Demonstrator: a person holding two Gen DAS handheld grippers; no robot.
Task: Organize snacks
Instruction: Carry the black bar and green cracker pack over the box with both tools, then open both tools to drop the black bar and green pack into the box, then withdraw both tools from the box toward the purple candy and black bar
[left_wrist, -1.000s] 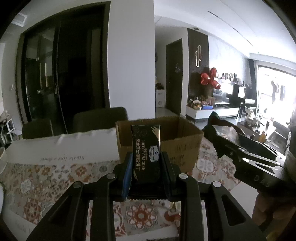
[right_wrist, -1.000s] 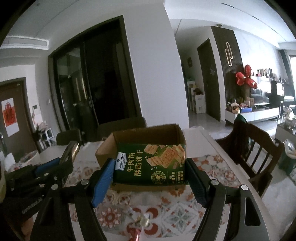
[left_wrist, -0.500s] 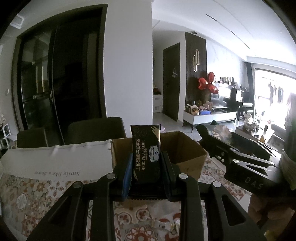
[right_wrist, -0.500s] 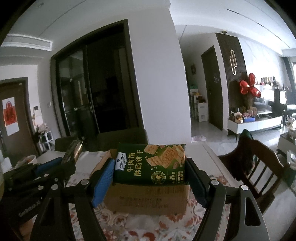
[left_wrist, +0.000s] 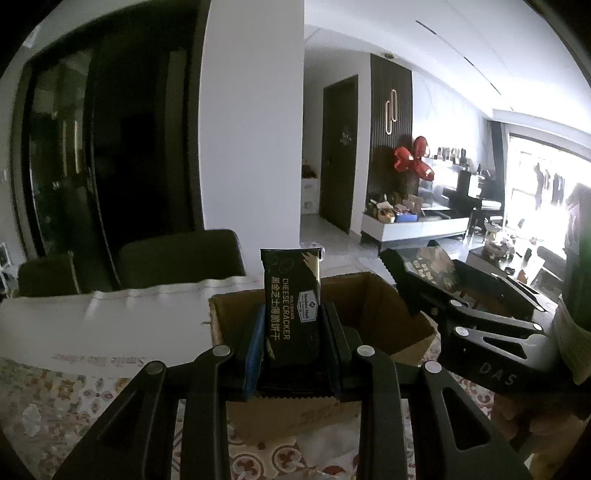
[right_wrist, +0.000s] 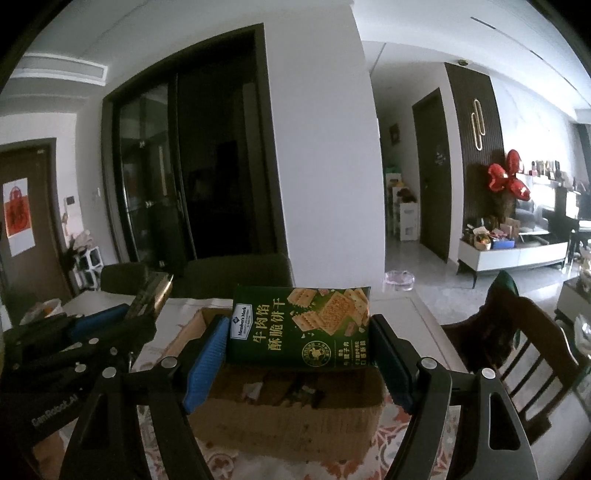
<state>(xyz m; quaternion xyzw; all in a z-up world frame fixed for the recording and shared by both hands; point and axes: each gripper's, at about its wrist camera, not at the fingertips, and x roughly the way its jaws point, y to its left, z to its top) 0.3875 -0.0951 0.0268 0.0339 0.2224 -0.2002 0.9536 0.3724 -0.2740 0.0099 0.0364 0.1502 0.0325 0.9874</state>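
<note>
both hands carried forward, cardboard box (left_wrist: 373, 314) now right under our jaws. left gripper (left_wrist: 291, 354) pinching black cheese cracker pack (left_wrist: 291, 306), right gripper (right_wrist: 299, 365) clamping green cracker box (right_wrist: 299, 328); drop-in looks next.

Residential dining-living room: patterned tablecloth (left_wrist: 55, 402), wooden dining chair (right_wrist: 517, 350), white TV console (right_wrist: 513, 254), dark interior doors (left_wrist: 338, 151).

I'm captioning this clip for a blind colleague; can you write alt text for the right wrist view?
The right tongs grip a green cracker packet by its sides, above an open cardboard box on a patterned tablecloth. The left tongs hold a dark packet at far left; a wooden chair stands right.
</note>
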